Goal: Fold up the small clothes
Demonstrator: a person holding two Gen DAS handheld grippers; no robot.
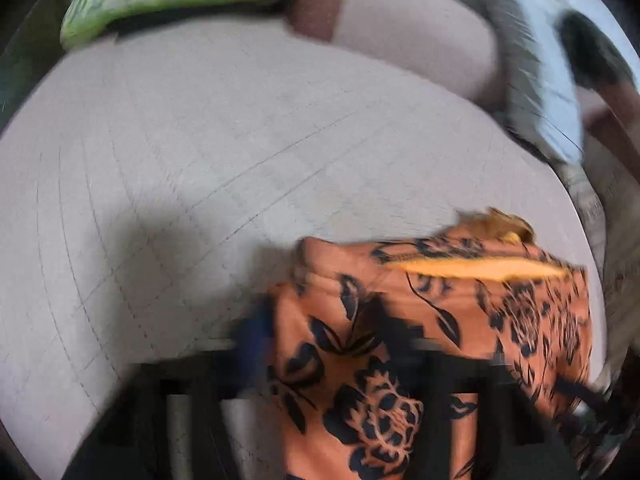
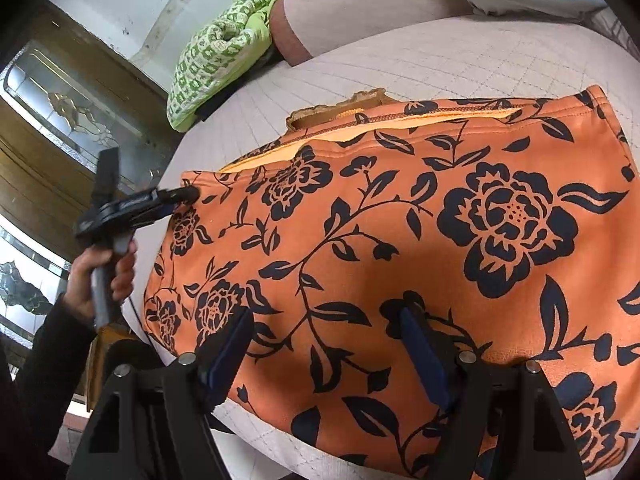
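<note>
Right wrist view | right gripper (image 2: 324,344) wide above orange floral garment (image 2: 400,248) | left gripper (image 2: 188,194) pinches garment's corner | quilted bed (image 2: 440,56)

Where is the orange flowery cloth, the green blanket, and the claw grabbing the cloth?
orange cloth (image 2: 360,248), right wrist view, middle of the flower print.
green blanket (image 2: 212,64), right wrist view, its checkered top.
left claw (image 2: 191,193), right wrist view, tip pinching the cloth's left edge.

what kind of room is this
Probably a home bedroom: a pale quilted mattress carries the orange floral garment, a green patterned cushion lies at its edge, and a wooden door with decorative glass stands beside it.
</note>
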